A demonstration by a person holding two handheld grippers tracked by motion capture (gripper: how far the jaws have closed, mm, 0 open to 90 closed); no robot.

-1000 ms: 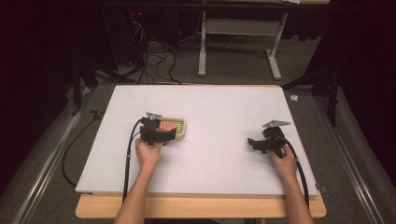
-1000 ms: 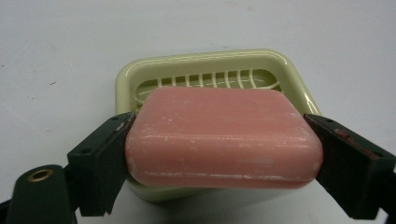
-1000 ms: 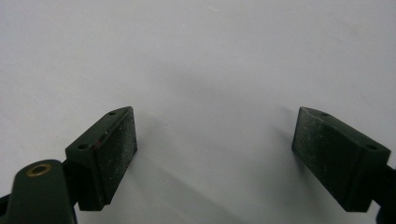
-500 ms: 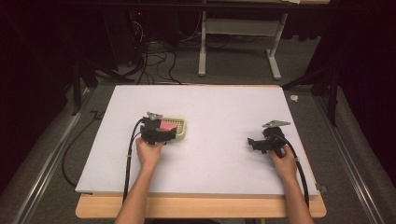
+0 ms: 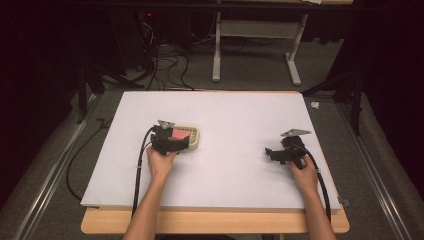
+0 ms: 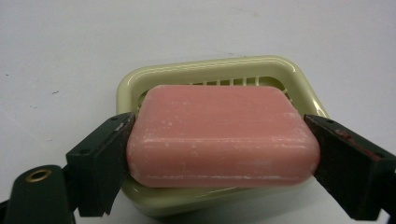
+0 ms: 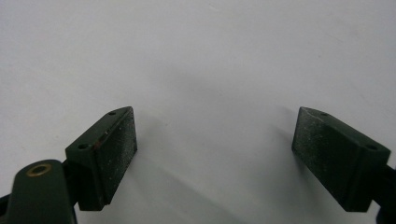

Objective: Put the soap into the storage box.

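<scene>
**benchwatcher:** Standing by the near edge of the table [image 5: 210,220], so starting closest to me: two forearms come up from the bottom of the high view. The left hand [image 5: 160,163] sits a bit left of centre frame, the right hand [image 5: 304,176] is over in the lower right. Well apart from each other.

**soapdish_fan:** What are the tongs doing?

**benchwatcher:** The left gripper [image 6: 219,140] is clenched on the pink soap bar [image 6: 223,135]. In the left gripper view both black pads press flat against the bar's short ends, one at each side of the frame. The right gripper [image 7: 215,149] is released, jaws spread wide with bare white tabletop between them and nothing touching either pad.

**soapdish_fan:** And the soap, is it up in the air or in something?

**benchwatcher:** It's right over the pale green soap dish [image 6: 289,74]. The bar covers most of the dish; the slotted grate peeks out behind it near the top centre of that view. Can't tell whether the bottom of the bar rests on the grate or sits just above it.

**soapdish_fan:** Further back?

**benchwatcher:** From the high view, the dish [image 5: 195,139] sits just beyond the left gripper [image 5: 176,142], centre-left. Past the table's far edge, grey floor with a tangle of cables [image 5: 160,65] in the upper left and a white table frame [image 5: 255,45] at top centre.
</scene>
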